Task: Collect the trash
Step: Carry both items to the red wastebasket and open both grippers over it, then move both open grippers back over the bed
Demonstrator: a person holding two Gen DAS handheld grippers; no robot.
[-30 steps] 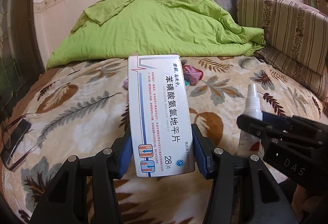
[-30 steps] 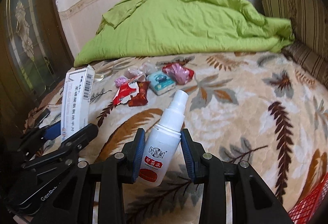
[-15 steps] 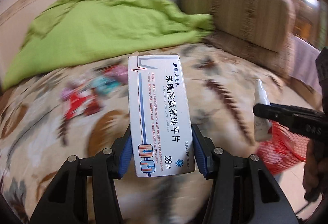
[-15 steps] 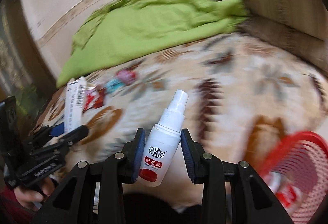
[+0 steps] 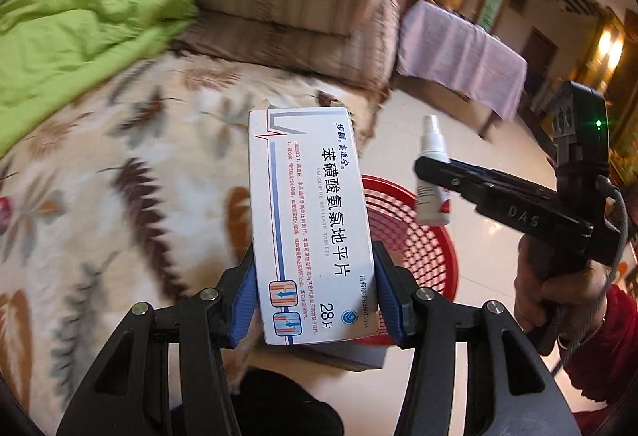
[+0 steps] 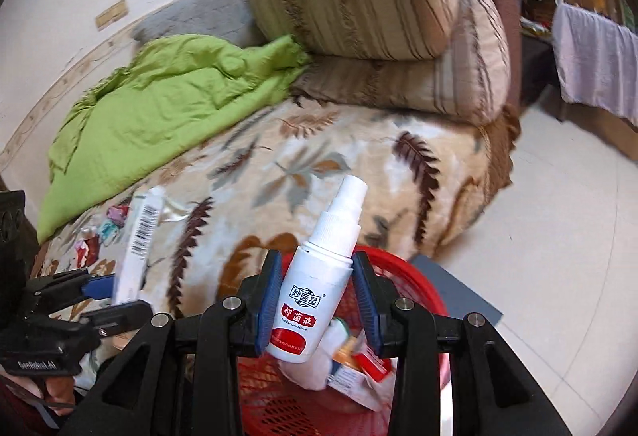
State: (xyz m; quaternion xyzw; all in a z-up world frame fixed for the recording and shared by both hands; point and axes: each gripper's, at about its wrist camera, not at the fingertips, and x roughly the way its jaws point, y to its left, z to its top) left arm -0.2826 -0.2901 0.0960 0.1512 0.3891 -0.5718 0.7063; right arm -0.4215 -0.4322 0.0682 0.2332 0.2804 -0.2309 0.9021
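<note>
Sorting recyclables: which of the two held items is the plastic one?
The white spray bottle in the right gripper, round with a nozzle; the left gripper holds a flat cardboard medicine box.

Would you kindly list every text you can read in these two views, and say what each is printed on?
"苯磺酸氨氯地平片", "AMLODIPINE BESILATE TABLETS", "28片": medicine box in the left hand-held gripper.
Red small print on the box: too small to read.
"妙医星", "抑菌液": spray bottle in the right hand-held gripper.
"DAS": the right gripper's body, left wrist view.
"GenRobot.AI": the left gripper's body, right wrist view.
</note>
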